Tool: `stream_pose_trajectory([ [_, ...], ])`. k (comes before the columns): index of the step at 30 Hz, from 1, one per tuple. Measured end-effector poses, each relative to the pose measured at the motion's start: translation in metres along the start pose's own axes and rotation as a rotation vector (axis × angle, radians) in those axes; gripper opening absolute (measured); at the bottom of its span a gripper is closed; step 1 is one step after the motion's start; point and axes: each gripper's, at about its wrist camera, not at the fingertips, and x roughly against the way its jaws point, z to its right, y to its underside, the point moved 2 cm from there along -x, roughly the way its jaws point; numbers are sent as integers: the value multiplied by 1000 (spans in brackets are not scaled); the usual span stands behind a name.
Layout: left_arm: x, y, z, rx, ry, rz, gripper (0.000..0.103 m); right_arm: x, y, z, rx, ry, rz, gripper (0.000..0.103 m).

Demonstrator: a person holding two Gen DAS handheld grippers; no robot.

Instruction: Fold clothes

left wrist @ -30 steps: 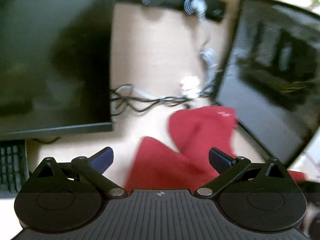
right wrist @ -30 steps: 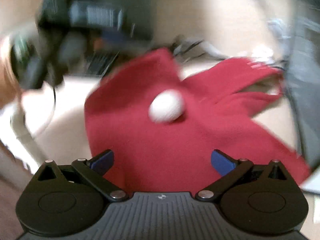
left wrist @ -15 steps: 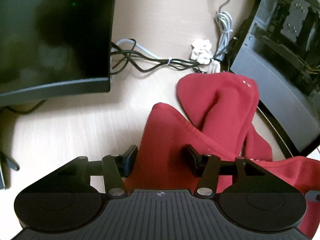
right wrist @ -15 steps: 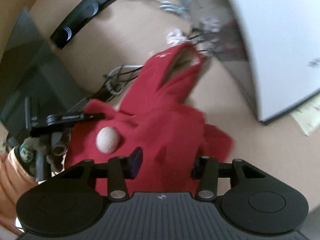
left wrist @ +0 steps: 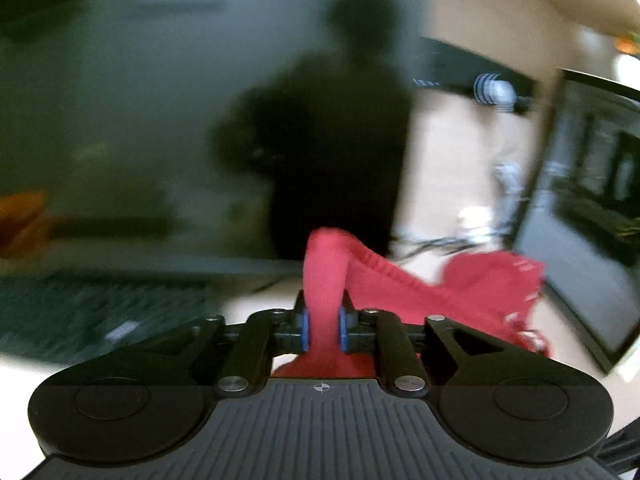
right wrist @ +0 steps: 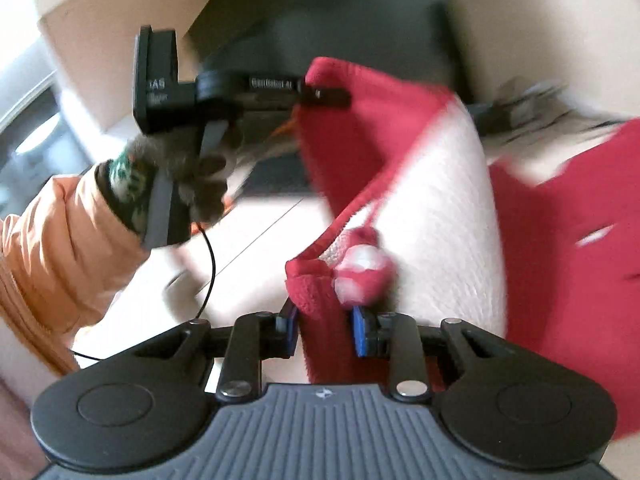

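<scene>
The garment is a red fleece piece (left wrist: 460, 292) with a white lining (right wrist: 440, 208) and a white pompom (right wrist: 362, 268). My left gripper (left wrist: 323, 330) is shut on a bunched red edge and holds it lifted above the desk. My right gripper (right wrist: 325, 330) is shut on another red edge, next to the pompom. In the right wrist view the left gripper (right wrist: 324, 96) shows at upper left, pinching the garment's far corner, held by a gloved hand (right wrist: 188, 176). The cloth hangs stretched between the two grippers. Both views are blurred.
A dark monitor (left wrist: 160, 120) fills the left wrist view's left, with a keyboard (left wrist: 80, 312) below it. A computer case (left wrist: 592, 208) stands at the right. Cables (left wrist: 440, 244) lie on the light wood desk (left wrist: 448, 168). An orange sleeve (right wrist: 52, 248) is at the left.
Both grippers closed from open onto the red garment's edges and lifted it off the desk. The cloth now hangs spread between them, showing its white lining.
</scene>
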Motion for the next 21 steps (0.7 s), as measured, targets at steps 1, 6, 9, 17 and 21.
stream_pose_trajectory([
  [1, 11, 12, -23, 49, -15, -21, 33, -13, 3, -9, 24, -29, -39, 26],
  [6, 66, 69, -119, 323, -55, -112, 64, -45, 17, -54, 208, -140, -195, 27],
  [9, 103, 79, -142, 351, -111, -68, 78, -7, 22, -61, 282, -123, -143, 36],
  [17, 139, 26, -115, 285, -18, 114, 94, 86, -18, 0, 84, 126, 124, 84],
  [21, 99, 1, -55, 158, 169, 72, 97, 64, -7, 29, 68, 402, 81, 85],
])
